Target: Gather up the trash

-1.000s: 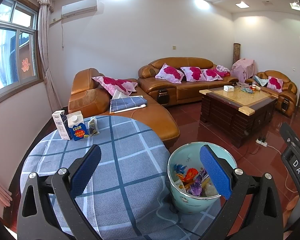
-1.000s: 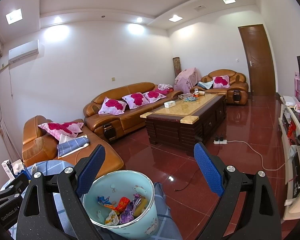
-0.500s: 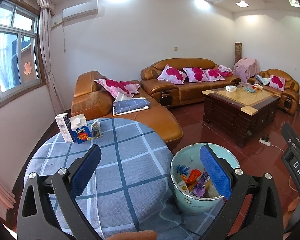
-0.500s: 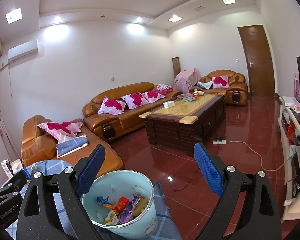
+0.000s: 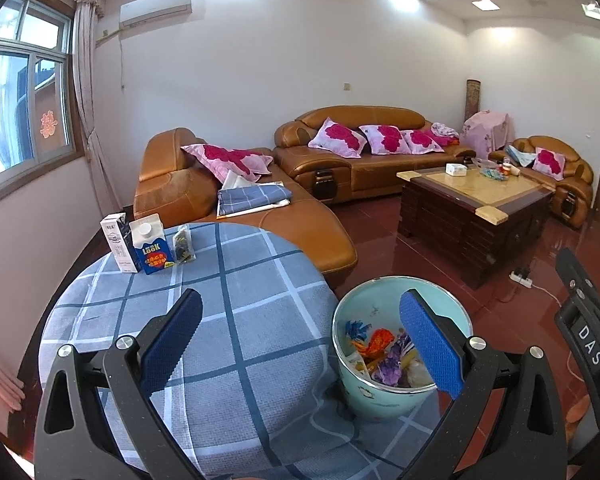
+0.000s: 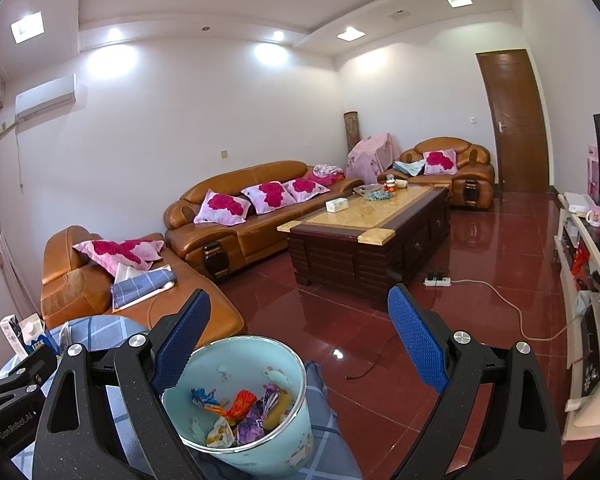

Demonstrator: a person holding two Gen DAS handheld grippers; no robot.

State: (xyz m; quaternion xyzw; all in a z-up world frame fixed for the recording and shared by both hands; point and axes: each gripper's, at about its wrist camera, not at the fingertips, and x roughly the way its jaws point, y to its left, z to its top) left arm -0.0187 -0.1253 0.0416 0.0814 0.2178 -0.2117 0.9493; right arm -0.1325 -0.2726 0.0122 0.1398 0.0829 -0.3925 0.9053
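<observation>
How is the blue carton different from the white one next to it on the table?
The blue carton is bright blue with big yellow letters and a white sloped top; the white carton is pale with small dark print. The blue carton looks wider, the white carton slimmer. The blue carton stands nearer the small packet; the white carton is on the outer side. Both stand upright, side by side, at the far edge of the table.

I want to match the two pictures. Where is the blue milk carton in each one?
Left wrist view: the carton stands at the far left edge of the round table, between a white box and a small packet.
Right wrist view: carton at the far left edge, partly hidden.
Shared landmark: the bin of wrappers.
</observation>
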